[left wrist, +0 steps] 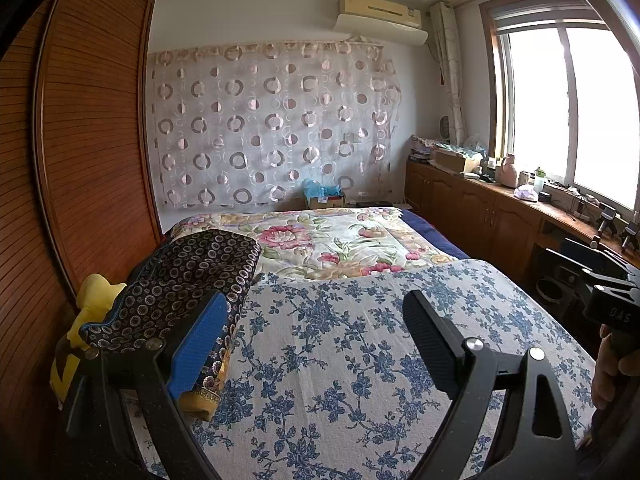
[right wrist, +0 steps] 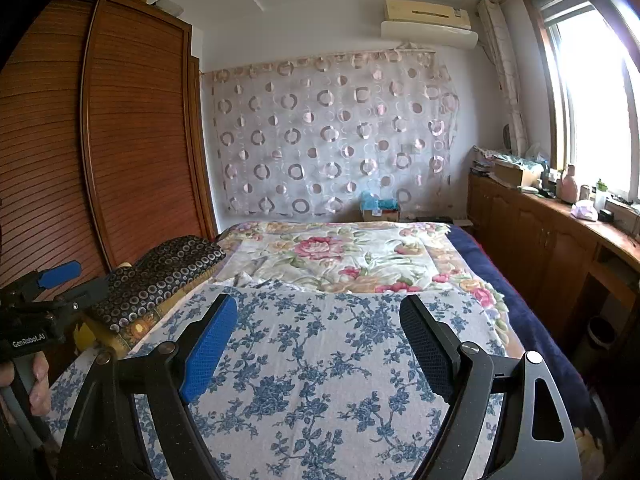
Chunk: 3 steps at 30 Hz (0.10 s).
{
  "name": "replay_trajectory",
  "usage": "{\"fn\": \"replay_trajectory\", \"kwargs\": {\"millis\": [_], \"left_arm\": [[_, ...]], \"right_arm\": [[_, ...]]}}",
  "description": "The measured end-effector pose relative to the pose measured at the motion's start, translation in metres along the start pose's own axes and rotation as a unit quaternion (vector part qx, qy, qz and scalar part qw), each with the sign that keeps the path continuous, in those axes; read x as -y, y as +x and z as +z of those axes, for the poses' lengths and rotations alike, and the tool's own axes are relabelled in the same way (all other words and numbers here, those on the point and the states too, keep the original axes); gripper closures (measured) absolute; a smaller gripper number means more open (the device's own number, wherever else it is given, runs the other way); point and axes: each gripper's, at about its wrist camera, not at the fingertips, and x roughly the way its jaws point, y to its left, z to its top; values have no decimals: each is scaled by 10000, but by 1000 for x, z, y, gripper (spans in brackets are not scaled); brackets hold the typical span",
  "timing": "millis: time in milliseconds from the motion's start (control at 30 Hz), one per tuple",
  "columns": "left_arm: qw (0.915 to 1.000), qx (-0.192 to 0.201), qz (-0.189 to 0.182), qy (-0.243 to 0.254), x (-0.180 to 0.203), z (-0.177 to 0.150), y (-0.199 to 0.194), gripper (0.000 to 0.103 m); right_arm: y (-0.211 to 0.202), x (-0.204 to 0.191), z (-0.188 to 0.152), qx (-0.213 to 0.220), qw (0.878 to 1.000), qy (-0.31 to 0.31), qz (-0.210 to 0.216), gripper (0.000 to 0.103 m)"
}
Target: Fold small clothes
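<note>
**Ana:** Left tongs (left wrist: 316,344) sit closest in the left wrist view, jaws wide with nothing between them, hanging over the blue-flowered cloth (left wrist: 360,360) spread on the bed (left wrist: 436,236).

**Ben:** And the clothes?

**Ana:** I judge the dark ring-patterned garment (left wrist: 188,280) to be the one to fold, heaped at about nine o'clock, just beside the blue pad, with something yellow (left wrist: 96,300) under it. No grip yet. I'd pinch a clear hem or corner, not the bulk, and drag it onto the flat cloth first.

**Ben:** Right wrist view?

**Ana:** Right tongs (right wrist: 320,344) are equally wide and empty above the same cloth. That garment (right wrist: 160,276) lies at ten o'clock, thick, layered, soft-looking, gold trim along its near edge. The left tongs (right wrist: 60,276) show at nine o'clock, gripped by a hand (right wrist: 38,384).
</note>
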Motion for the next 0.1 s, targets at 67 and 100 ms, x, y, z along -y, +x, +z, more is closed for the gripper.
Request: {"fn": "replay_trajectory", "kwargs": {"millis": [67,100], "left_arm": [[10000,7,1,2,-1,1,1,13],[10000,2,10,4,-1,1,1,13]], "right_arm": [[0,0,0,-2,10000,6,1,18],[0,0,0,0,10000,8,2,18]]}}
